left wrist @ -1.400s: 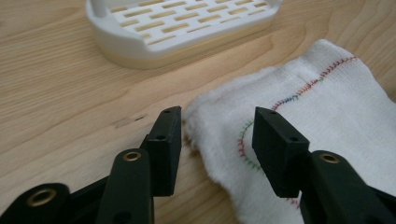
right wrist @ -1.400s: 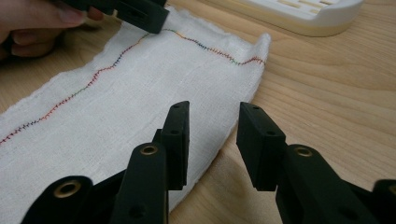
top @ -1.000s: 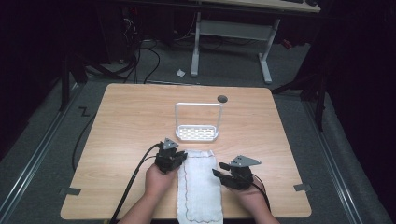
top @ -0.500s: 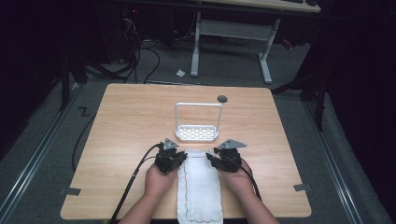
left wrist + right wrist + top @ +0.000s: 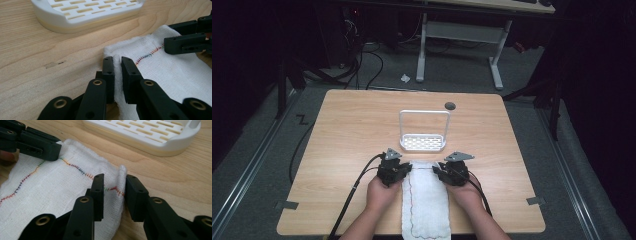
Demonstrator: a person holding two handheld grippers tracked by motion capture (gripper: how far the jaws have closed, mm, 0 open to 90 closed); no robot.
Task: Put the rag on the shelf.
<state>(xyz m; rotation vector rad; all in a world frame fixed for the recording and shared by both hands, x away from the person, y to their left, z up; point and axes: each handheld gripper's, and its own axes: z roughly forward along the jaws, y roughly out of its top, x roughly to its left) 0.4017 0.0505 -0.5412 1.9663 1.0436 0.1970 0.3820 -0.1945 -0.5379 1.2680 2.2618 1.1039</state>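
Observation:
A white cloth (image 5: pixel 426 205) with a multicoloured stitched line lies folded lengthwise on the wooden table (image 5: pixel 352 130), near the front edge. My left gripper (image 5: pixel 407 168) is shut on the cloth's far left corner; in the left gripper view its jaws (image 5: pixel 117 60) pinch a thin raised fold of the cloth (image 5: pixel 175 72). My right gripper (image 5: pixel 436 172) is at the far right corner. Its jaws (image 5: pixel 114 180) have just been closing and still stand apart, with the bunched cloth edge (image 5: pixel 62 185) between them, so it is open. Both hands rest on the table beside the cloth.
A white slotted rack (image 5: pixel 423 142) with an upright wire frame stands just beyond the cloth, close to both grippers (image 5: pixel 87 12) (image 5: pixel 150 135). A dark round hole (image 5: pixel 450 105) sits near the table's far edge. Black cables trail from each gripper toward the front edge.
The right hand has moved left and forward from the cloth's right side to its far right corner, and its jaws have narrowed around the edge. The left hand has stayed put.

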